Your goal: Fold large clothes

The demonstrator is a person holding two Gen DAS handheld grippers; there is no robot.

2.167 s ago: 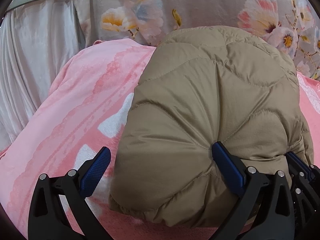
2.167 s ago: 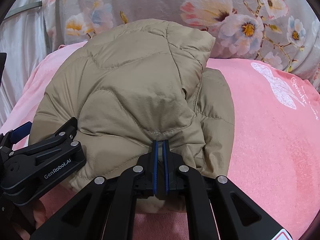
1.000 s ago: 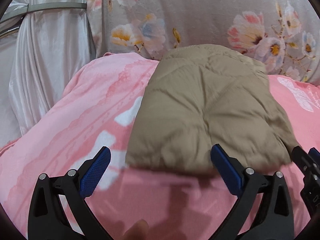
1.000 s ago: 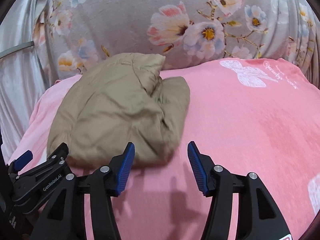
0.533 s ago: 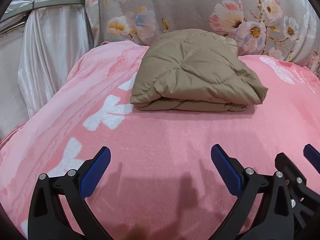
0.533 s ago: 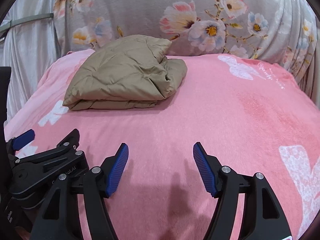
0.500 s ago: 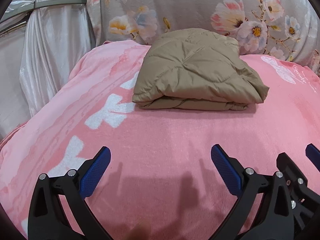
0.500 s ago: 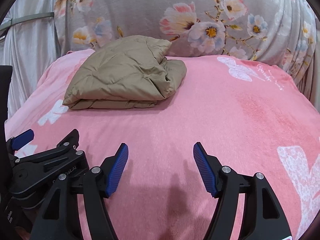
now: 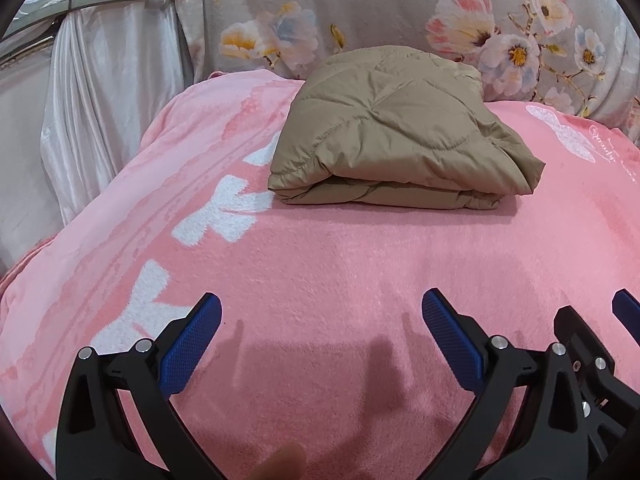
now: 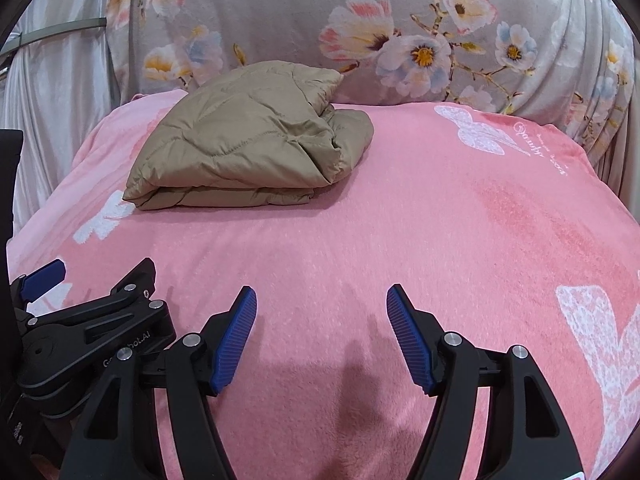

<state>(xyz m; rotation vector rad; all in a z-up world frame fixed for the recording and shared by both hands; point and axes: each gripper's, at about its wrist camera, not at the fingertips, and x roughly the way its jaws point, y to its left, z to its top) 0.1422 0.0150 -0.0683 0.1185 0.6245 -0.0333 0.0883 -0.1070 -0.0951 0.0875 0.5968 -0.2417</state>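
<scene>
A tan quilted jacket (image 9: 400,136) lies folded into a thick bundle at the far side of the pink blanket (image 9: 340,264); the right wrist view shows the jacket (image 10: 248,152) at upper left. My left gripper (image 9: 320,320) stands open over bare blanket, well short of the bundle, with nothing between its blue pads. My right gripper (image 10: 322,316) is open too, nothing between its fingers, and hovers over the blanket nearer than the jacket. The left gripper (image 10: 88,320) shows at the lower left of the right wrist view.
A grey floral cover (image 10: 360,32) rises behind the blanket. White satin drapery (image 9: 100,92) hangs at the left. White butterfly prints (image 9: 224,212) mark the blanket. A fingertip (image 9: 284,460) shows at the bottom edge of the left wrist view.
Both grippers have let go of the jacket and pulled back from it. The right jaws went from shut on the fabric to open. The bundle now lies far ahead, at rest.
</scene>
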